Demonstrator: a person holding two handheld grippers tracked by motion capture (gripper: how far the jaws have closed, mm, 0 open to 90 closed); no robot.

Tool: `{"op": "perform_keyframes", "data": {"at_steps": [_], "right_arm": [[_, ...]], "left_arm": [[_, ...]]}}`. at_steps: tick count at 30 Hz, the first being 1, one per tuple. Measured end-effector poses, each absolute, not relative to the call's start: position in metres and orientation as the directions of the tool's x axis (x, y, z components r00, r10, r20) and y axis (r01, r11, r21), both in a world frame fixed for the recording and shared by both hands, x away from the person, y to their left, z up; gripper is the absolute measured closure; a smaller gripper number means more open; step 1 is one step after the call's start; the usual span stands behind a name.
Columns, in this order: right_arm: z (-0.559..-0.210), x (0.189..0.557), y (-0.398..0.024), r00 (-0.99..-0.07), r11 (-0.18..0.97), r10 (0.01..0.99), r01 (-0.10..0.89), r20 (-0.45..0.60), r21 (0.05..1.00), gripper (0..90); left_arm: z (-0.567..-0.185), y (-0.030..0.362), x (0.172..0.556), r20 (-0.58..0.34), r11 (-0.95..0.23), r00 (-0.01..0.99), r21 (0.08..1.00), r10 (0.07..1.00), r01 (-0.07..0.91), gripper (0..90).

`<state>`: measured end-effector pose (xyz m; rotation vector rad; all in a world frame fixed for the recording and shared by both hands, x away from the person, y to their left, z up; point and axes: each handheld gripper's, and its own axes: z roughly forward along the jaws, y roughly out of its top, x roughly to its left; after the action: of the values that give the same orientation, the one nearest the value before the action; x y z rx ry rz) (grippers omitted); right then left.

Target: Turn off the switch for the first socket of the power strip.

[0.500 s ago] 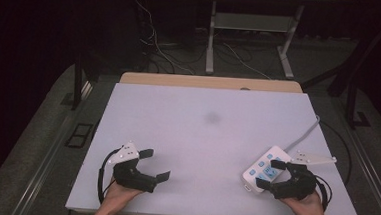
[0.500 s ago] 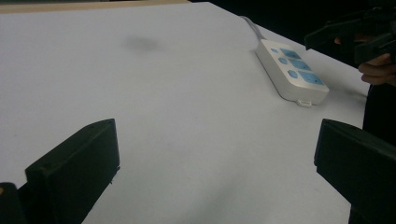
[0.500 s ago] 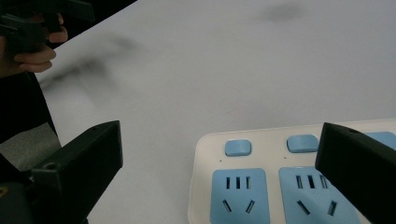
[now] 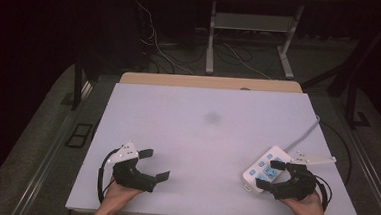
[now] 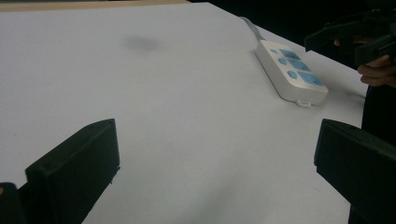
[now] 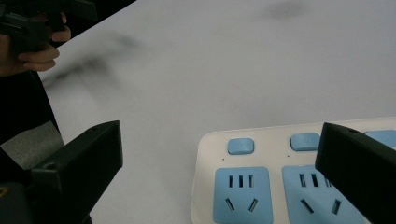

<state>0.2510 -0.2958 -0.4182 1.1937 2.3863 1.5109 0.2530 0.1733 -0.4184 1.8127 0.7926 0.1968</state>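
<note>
Claws sit nearest, both spread wide and empty. The left claw (image 4: 151, 163) hovers at seven o'clock on the white matte tabletop (image 4: 206, 138), unmoved from half a second ago. The right claw (image 4: 270, 173) at five o'clock also holds its place, jaws straddling the near end of the white plastic power strip with blue sockets (image 4: 263, 166). No grasp yet. Farther off, its grey cord (image 4: 304, 134) trails toward two o'clock.

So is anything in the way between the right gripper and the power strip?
Nothing visible. The right gripper hovers with open jaws right at the near end of the power strip, with bare white table around it.
</note>
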Motion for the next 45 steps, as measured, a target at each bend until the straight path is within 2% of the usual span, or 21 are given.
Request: {"op": "perform_keyframes", "data": {"at_steps": [21, 45], "right_arm": [[-0.414, 0.254, -0.293, -0.695, 0.227, 0.644, 0.573, 0.32, 0.787, 0.5], [-0.399, 0.265, -0.297, -0.703, 0.295, 0.647, 0.587, 0.294, 0.754, 0.5]], "left_arm": [[-0.419, 0.177, 0.255, -0.243, -0.171, 0.759, 0.891, 0.604, 0.421, 0.0], [-0.419, 0.177, 0.254, -0.246, -0.178, 0.763, 0.887, 0.597, 0.425, 0.0]]}}
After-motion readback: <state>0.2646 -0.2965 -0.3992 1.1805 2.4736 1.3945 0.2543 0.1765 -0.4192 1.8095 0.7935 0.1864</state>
